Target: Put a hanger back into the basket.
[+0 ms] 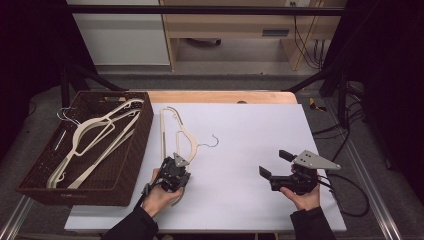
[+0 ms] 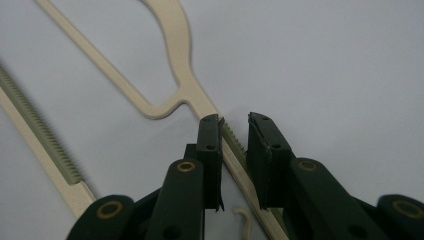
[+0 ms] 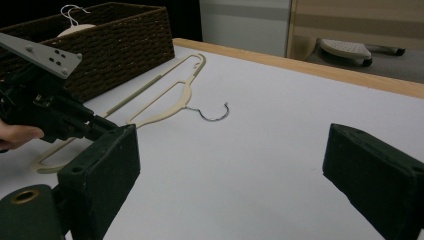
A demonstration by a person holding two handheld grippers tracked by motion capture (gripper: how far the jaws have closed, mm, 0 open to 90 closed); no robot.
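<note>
Because the cream hanger (image 1: 176,137) is a thin flat plastic frame with a slim wire hook (image 1: 212,141), expect it to be light, fairly stiff along its arms, and prone to twisting or swinging if gripped far from its centre. It lies flat on the white table cover (image 1: 260,130), just to the right of the wicker basket (image 1: 135,150), with the hook pointing toward the middle of the table.

The smooth faces are likely slippery; the ribbed, toothed strip along the shoulder arm (image 2: 232,137) offers better purchase. The left gripper (image 2: 234,125) straddles that ribbed arm close to the neck junction. Its jaws stand narrowly apart with the arm between them; whether the pads already press on the plastic cannot be told for certain, as a small gap appears on each side.

The right gripper (image 3: 230,165) is held above the table to the right, well apart from the hanger, jaws spread wide and empty.

The basket already holds other hangers (image 1: 95,137) of the same type; tangling of hooks is a probable risk on insertion.
</note>
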